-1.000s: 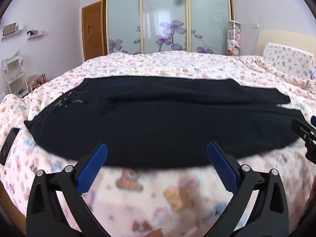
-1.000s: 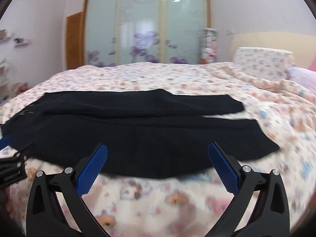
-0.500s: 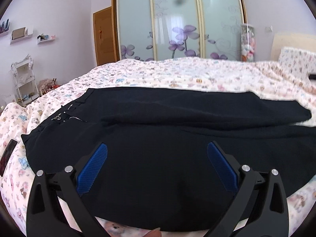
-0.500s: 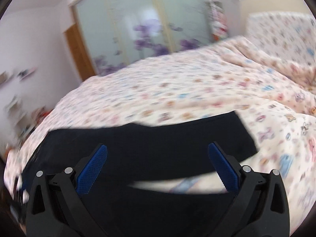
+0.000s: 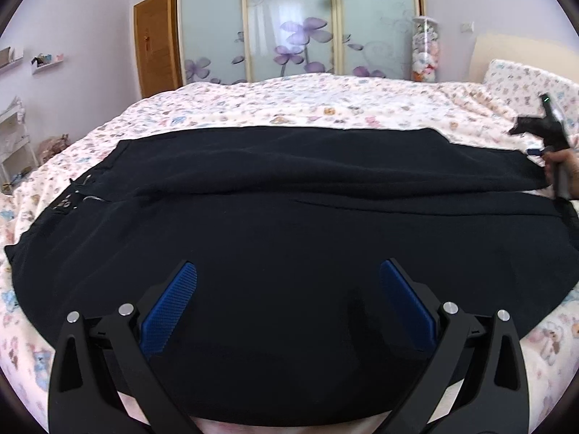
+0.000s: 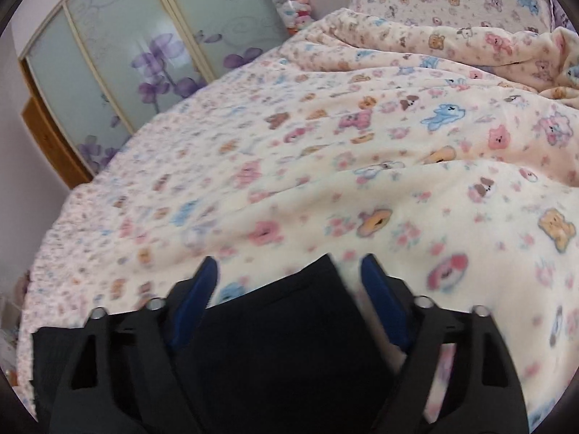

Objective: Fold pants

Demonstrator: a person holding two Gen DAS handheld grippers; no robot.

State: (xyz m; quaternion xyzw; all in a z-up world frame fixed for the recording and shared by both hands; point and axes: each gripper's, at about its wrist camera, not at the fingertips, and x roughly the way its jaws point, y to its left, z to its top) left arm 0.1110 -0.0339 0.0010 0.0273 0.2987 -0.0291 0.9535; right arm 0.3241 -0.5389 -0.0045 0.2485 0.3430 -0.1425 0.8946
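Note:
Black pants [image 5: 289,217] lie flat across the bed, waist at the left, both legs running right, one leg laid partly over the other. My left gripper [image 5: 287,282] is open and empty, low over the near leg's middle. My right gripper [image 6: 289,275] is open, its blue pads either side of the far leg's hem corner [image 6: 307,289], not closed on it. The right gripper also shows in the left wrist view [image 5: 542,133] at the far right, above the leg ends.
The bed is covered by a cream blanket [image 6: 398,144] printed with bears. A pillow [image 5: 524,83] and headboard stand at the right. Sliding wardrobe doors [image 5: 296,21] with purple flowers stand behind the bed, shelves and a rack on the left wall.
Both grippers have moved forward over the pants. The right gripper swung right to the far leg's hem, and its jaws have narrowed somewhat. The left stayed wide open.

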